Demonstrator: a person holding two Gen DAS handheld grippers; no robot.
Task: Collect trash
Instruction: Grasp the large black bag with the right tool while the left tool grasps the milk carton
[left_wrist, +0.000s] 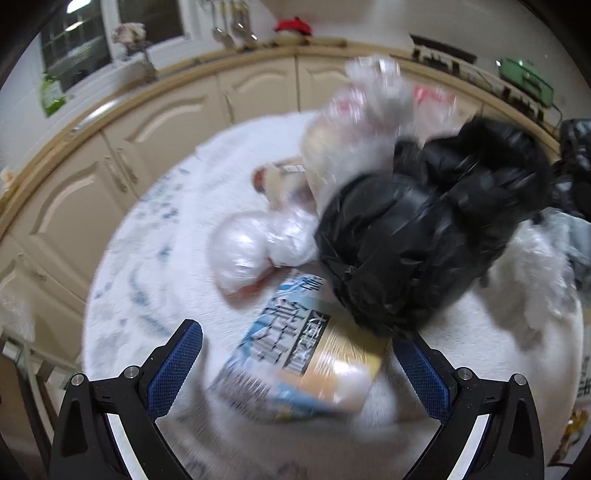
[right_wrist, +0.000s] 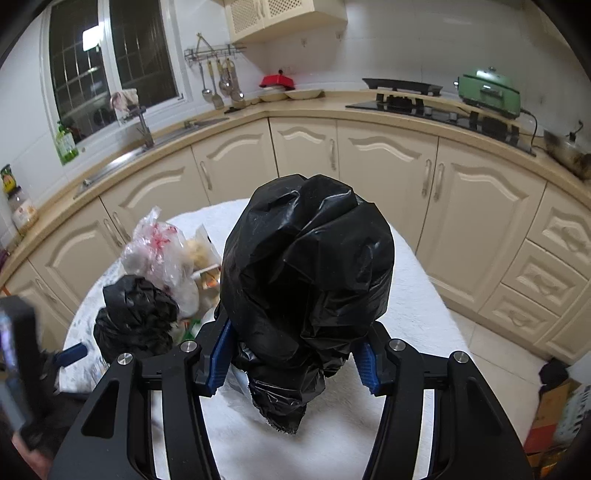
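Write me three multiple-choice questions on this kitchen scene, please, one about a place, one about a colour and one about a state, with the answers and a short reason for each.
1. Where does the small tied black bag lie?
A. on the white-covered table
B. in the sink
C. on the stove

2. What colour is the appliance on the counter by the stove?
A. red
B. green
C. blue

3. How is the right gripper?
A. open and empty
B. shut on the large black bag
C. out of view

Answers:
1 A: the small tied black bag lies on the white-covered table beside clear plastic bags.
2 B: the appliance has a green body.
3 B: the right gripper has both blue pads pressed on the large black bag.
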